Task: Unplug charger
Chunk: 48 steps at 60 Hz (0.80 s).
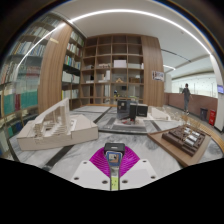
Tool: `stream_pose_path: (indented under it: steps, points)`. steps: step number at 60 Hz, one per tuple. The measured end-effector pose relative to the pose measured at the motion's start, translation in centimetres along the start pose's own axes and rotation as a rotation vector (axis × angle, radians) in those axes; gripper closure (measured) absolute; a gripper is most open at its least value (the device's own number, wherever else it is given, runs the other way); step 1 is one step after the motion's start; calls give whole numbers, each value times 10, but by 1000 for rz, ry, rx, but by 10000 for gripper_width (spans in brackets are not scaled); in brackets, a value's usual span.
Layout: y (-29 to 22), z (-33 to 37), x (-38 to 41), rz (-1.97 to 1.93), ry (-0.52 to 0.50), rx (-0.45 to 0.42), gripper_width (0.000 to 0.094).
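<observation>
Pinching a small grey charger [115, 150] between its magenta pads [101, 159], the gripper [115, 162] hovers over the white desk [150, 140], architectural models [55, 125] near its edges.

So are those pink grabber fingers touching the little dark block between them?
Cannot tell. In the gripper view, the dark charger sits between the fingers of the gripper, by their pink pads, but no clear contact or gap shows at either side.
</observation>
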<state>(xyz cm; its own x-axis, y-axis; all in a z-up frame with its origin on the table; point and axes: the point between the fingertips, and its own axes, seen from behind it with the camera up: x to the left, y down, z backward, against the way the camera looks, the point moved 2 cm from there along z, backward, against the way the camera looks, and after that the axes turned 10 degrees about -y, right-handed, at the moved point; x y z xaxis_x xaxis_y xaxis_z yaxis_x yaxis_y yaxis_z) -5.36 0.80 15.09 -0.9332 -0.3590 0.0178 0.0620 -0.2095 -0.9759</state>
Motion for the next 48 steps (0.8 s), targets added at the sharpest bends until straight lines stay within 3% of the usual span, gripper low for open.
stream_pose_path:
  steps: [5, 10, 14, 26, 37, 45, 48]
  points:
    - [-32, 23, -10, -9, -4, -43, 857]
    - [-33, 42, -43, 19, 47, -36, 856]
    - [-17, 54, -69, 0, 78, 16, 851]
    - [102, 65, -136, -50, 141, 316, 797]
    - [143, 56, -167, -65, 191, 401, 720]
    - [155, 50, -178, -100, 218, 417, 626]
    - [154, 49, -179, -115, 217, 412, 402]
